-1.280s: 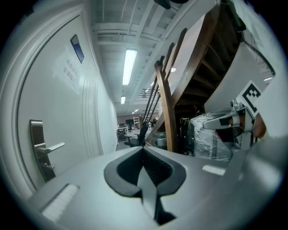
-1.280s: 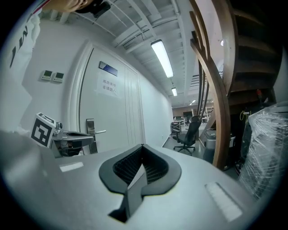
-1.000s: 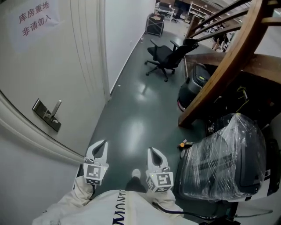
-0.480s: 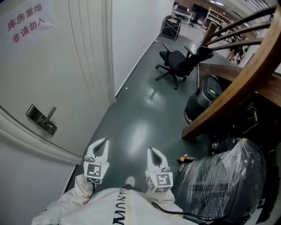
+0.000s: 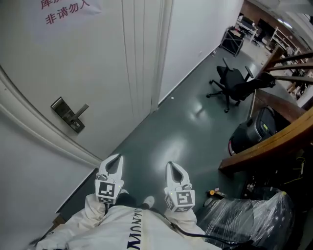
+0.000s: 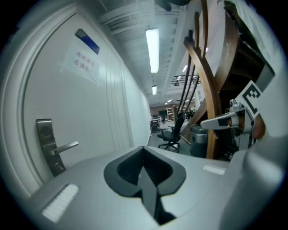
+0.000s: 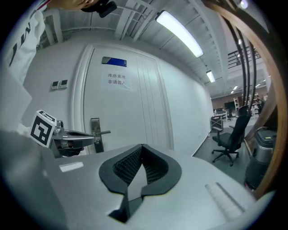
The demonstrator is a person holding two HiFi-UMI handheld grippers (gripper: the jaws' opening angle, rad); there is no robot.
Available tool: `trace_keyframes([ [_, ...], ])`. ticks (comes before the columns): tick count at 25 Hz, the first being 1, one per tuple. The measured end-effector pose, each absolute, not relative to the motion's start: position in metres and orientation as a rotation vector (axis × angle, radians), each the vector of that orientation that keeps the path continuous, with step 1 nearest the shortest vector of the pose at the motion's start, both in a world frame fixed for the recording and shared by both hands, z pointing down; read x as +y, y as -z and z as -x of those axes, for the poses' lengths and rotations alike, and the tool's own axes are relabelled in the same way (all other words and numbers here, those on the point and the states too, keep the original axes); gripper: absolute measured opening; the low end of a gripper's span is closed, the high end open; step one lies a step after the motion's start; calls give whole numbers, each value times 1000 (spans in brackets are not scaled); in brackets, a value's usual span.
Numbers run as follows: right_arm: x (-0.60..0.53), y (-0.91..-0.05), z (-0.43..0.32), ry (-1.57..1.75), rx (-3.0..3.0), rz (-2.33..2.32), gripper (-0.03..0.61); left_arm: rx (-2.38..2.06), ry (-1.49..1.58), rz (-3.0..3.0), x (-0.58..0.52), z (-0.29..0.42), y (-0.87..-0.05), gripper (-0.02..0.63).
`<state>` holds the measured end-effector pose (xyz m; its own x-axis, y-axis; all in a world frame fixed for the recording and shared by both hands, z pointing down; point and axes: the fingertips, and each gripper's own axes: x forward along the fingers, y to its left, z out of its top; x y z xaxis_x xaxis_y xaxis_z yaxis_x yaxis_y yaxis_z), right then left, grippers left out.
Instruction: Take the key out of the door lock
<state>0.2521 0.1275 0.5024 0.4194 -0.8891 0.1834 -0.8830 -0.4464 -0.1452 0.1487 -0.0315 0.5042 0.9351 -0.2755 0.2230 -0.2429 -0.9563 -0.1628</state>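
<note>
A metal lock plate (image 5: pixel 67 115) with a lever handle (image 5: pixel 80 109) sits on the white door (image 5: pixel 73 58) at the left of the head view. A small dark spot below the lever (image 6: pixel 56 166) marks the keyhole; whether a key is in it is too small to tell. My left gripper (image 5: pixel 112 165) and right gripper (image 5: pixel 174 172) are held low in front of the body, well short of the lock. Both are shut with nothing between the pads. The lock plate (image 7: pixel 95 134) also shows past the left gripper (image 7: pixel 72 135) in the right gripper view.
A paper sign (image 5: pixel 66 10) with red print hangs high on the door. A black office chair (image 5: pixel 234 85) stands on the dark green floor (image 5: pixel 181 136) down the corridor. A wooden stair beam (image 5: pixel 274 146), a black machine (image 5: pixel 254 129) and a plastic-wrapped bundle (image 5: pixel 249 219) crowd the right.
The head view has swung towards the door, so the lock plate now lies higher and further right in it. Both grippers keep their place in front of the body, still shut.
</note>
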Motion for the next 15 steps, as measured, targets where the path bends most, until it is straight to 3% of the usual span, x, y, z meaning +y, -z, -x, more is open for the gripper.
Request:
trace_keyframes([
  [15, -65, -481, -202, 295, 2144, 2348, 0, 982, 309, 2876, -178, -49, -487, 0],
])
